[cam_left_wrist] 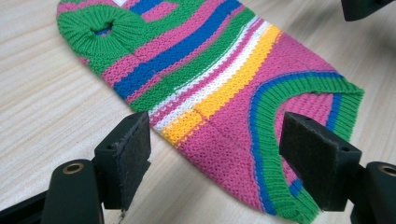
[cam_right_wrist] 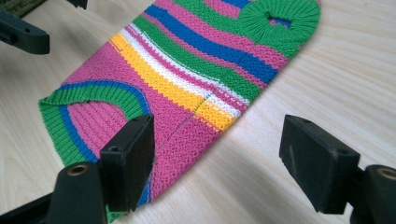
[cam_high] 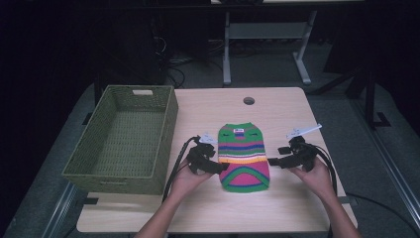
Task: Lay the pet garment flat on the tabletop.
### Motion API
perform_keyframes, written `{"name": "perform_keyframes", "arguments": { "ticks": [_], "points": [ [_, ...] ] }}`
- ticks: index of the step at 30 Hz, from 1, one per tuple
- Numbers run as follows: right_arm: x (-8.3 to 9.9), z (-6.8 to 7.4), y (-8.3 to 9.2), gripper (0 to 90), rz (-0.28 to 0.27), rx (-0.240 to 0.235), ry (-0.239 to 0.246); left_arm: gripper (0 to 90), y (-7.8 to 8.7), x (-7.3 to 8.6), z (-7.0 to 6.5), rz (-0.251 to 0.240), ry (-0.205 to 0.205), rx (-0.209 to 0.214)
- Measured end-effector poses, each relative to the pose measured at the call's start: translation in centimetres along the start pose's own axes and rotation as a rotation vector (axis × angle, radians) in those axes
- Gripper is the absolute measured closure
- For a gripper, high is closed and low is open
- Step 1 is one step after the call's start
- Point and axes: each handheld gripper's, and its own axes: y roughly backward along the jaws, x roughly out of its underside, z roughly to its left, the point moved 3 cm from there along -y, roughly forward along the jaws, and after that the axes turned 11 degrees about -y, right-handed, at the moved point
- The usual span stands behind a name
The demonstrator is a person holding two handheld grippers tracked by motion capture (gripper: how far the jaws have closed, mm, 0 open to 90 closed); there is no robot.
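A small knitted sweater [cam_high: 243, 156] with pink, green, blue, white and yellow stripes lies flat on the wooden table [cam_high: 287, 109], neck toward the far side. My left gripper [cam_high: 221, 167] is at the sweater's near left edge, open. In the left gripper view its jaws [cam_left_wrist: 219, 154] stand wide apart over the sweater's [cam_left_wrist: 224, 84] hem corner and do not press on it. My right gripper [cam_high: 274, 161] is at the near right edge, also open. In the right gripper view its fingertips [cam_right_wrist: 219, 158] stand wide apart over the sweater's [cam_right_wrist: 196, 74] edge and the bare wood.
A green woven basket [cam_high: 119, 177] stands at the table's left side, with nothing in it. A round cable hole [cam_high: 249, 100] sits near the far edge. Table legs and cables lie on the dark floor beyond.
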Motion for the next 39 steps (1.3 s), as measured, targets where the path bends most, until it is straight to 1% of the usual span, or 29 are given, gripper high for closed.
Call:
{"name": "perform_keyframes", "arguments": {
  "ticks": [1, 2, 3, 4, 5, 8, 9, 11, 14, 17, 18, 20, 24, 25, 26, 27, 30, 34, 37, 38, 39],
  "points": [
    [0.1, 0.0, 0.2, 26.3, -0.009, -0.007, -0.008, 24.7, 0.1, 0.1, -0.1, 0.0, -0.002, -0.003],
    [0.2, -0.2, 0.3, 26.3, -0.018, -0.008, 0.003, 24.5, 0.2, 0.2, 0.0, 0.008, -0.011, -0.003],
    [0.4, -0.2, 0.4, 26.3, -0.017, -0.006, -0.009, 24.5, 0.3, 0.2, -0.1, 0.003, -0.005, -0.006],
    [0.5, -0.3, 0.5, 26.3, -0.019, -0.005, -0.005, 24.4, 0.4, 0.3, 0.0, 0.005, -0.008, -0.007],
    [0.7, -0.3, 0.6, 26.3, -0.019, -0.006, -0.012, 24.4, 0.5, 0.4, 0.0, 0.001, -0.003, -0.007],
    [1.1, -0.6, 0.7, 26.2, -0.014, -0.007, -0.012, 24.4, 0.7, 0.6, 0.0, 0.003, 0.0, -0.012],
    [1.2, -0.7, 0.7, 26.2, -0.017, -0.006, -0.009, 24.6, 0.7, 0.6, 0.0, 0.004, -0.001, -0.013],
    [1.4, -0.8, 0.7, 25.6, -0.007, -0.004, -0.019, 24.5, 0.7, 0.7, 0.0, 0.006, -0.005, -0.013],
    [1.5, -0.7, 1.0, 25.5, -0.005, -0.006, -0.025, 24.5, 0.7, 0.9, -0.2, 0.005, -0.004, -0.012],
    [1.5, -0.5, 1.2, 25.5, -0.007, -0.007, -0.019, 24.4, 0.7, 1.0, -0.3, 0.011, -0.011, -0.01],
    [1.5, -0.5, 1.2, 25.2, -0.006, -0.007, -0.016, 24.4, 0.8, 1.0, -0.4, 0.01, -0.005, -0.009],
    [1.6, -0.4, 1.3, 24.9, -0.005, -0.008, -0.006, 24.4, 1.0, 1.1, -0.5, 0.004, -0.011, -0.01],
    [2.2, -0.1, 1.2, 24.9, -0.005, -0.013, 0.008, 24.4, 1.1, 1.3, -0.8, -0.005, -0.009, -0.011],
    [2.4, 0.0, 1.2, 24.9, -0.005, -0.015, -0.004, 24.4, 1.2, 1.4, -0.9, -0.006, -0.006, -0.009],
    [2.5, -0.1, 1.2, 25.0, -0.008, -0.017, 0.004, 24.4, 1.2, 1.4, -1.0, -0.007, -0.008, -0.008],
    [2.7, -0.1, 1.3, 24.9, -0.008, -0.018, -0.002, 24.4, 1.3, 1.5, -1.1, -0.005, -0.012, -0.009],
    [3.0, -0.2, 1.3, 24.0, 0.003, -0.015, 0.0, 24.4, 1.4, 1.6, -1.3, -0.007, -0.02, -0.008],
    [3.2, -0.1, 1.8, 24.1, -0.016, -0.022, -0.011, 24.7, 1.7, 1.9, -1.6, -0.018, -0.013, -0.011],
    [3.6, -0.2, 2.0, 24.1, -0.021, -0.019, -0.005, 24.8, 1.8, 2.2, -1.8, -0.02, -0.012, -0.008],
    [3.7, -0.2, 2.0, 24.1, -0.02, -0.016, -0.002, 24.8, 1.9, 2.3, -1.9, -0.018, -0.017, -0.009],
    [3.9, -0.2, 2.1, 24.1, -0.018, -0.016, -0.012, 24.7, 1.9, 2.3, -1.9, -0.014, -0.02, -0.009]
  ]
}}
